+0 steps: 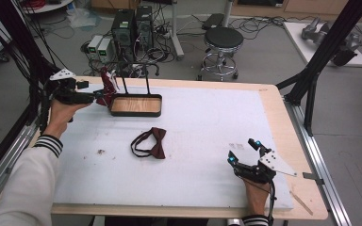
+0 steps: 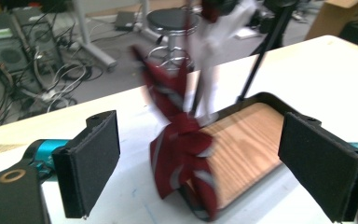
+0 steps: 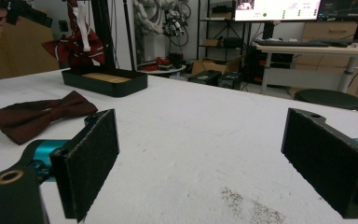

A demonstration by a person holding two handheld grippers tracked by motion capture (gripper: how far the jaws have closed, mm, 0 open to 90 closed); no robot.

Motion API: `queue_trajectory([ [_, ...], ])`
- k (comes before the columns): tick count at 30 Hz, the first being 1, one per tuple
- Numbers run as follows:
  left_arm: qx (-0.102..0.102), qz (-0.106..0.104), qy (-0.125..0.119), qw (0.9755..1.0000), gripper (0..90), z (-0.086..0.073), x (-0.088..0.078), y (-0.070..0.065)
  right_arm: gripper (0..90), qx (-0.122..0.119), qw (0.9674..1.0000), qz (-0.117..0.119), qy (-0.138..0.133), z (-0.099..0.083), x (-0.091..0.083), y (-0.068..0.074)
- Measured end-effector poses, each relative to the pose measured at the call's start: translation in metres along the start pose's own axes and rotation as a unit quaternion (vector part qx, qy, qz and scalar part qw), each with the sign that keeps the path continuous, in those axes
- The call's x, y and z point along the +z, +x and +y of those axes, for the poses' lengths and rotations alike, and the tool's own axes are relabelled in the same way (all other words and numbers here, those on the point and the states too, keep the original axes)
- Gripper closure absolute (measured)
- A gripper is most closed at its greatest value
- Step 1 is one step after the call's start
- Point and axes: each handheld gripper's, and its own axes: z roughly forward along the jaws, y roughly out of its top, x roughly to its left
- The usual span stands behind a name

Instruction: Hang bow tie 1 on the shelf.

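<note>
High view: striped bow tie hangs over the tray's bare wooden floor; both tongs spread.

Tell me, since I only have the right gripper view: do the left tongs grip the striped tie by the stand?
Observer: No. In the left gripper view the left tongs stand open, with the striped tie between the pads and neither pad pressing on it.
Operator: Does that tie lie in the tray?
Observer: Only partly. Its lower end drapes over the tray at a corner, and the wood floor behind it is bare.
Operator: And where do my own tongs sit?
Observer: The high view puts the right tongs open near the mat's front right corner, well apart from the plain tie at mid-mat.
</note>
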Motion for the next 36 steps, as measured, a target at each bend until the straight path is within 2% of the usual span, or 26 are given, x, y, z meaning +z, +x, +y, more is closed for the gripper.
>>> queue_trajectory([
  [5,0.014,-0.015,-0.019,0.9996,13.0,0.000,-0.009,-0.013,10.4,0.001,1.0000,-0.001,-0.004,0.000,-0.001,0.000],
  [9,0.017,-0.028,-0.046,0.9984,13.0,-0.003,-0.019,-0.025,10.4,0.002,1.0000,-0.001,-0.004,0.000,-0.001,0.000],
  [11,0.024,-0.035,-0.051,0.9978,13.0,-0.005,-0.023,-0.031,10.4,0.001,1.0000,-0.001,-0.004,0.000,-0.001,0.000],
  [14,0.031,-0.047,-0.067,0.9962,13.0,-0.008,-0.031,-0.042,10.4,0.004,1.0000,-0.001,-0.003,0.000,-0.001,0.000],
  [21,0.045,-0.081,-0.102,0.9905,13.0,-0.018,-0.049,-0.072,10.4,0.001,1.0000,0.000,-0.004,0.000,-0.001,0.000],
  [25,0.051,-0.091,-0.118,0.9875,13.0,-0.025,-0.056,-0.086,10.4,0.001,1.0000,0.000,-0.004,0.000,-0.001,0.000],
  [27,0.058,-0.090,-0.125,0.9864,13.0,-0.031,-0.059,-0.091,10.4,0.001,1.0000,0.000,-0.004,0.000,-0.001,0.000],
  [28,0.054,-0.091,-0.131,0.9856,13.0,-0.034,-0.060,-0.094,10.4,0.001,1.0000,0.000,-0.004,0.000,-0.001,0.000],
  [29,0.049,-0.093,-0.133,0.9856,13.0,-0.038,-0.061,-0.096,10.4,0.001,1.0000,-0.001,-0.004,0.000,-0.001,0.000],
  [32,0.055,-0.092,-0.132,0.9854,13.0,-0.046,-0.062,-0.104,10.4,0.002,1.0000,0.000,-0.003,0.000,-0.001,0.001],
  [36,0.058,-0.106,-0.136,0.9832,13.0,-0.052,-0.064,-0.117,10.4,0.001,1.0000,0.000,-0.005,0.000,-0.001,0.000],
])
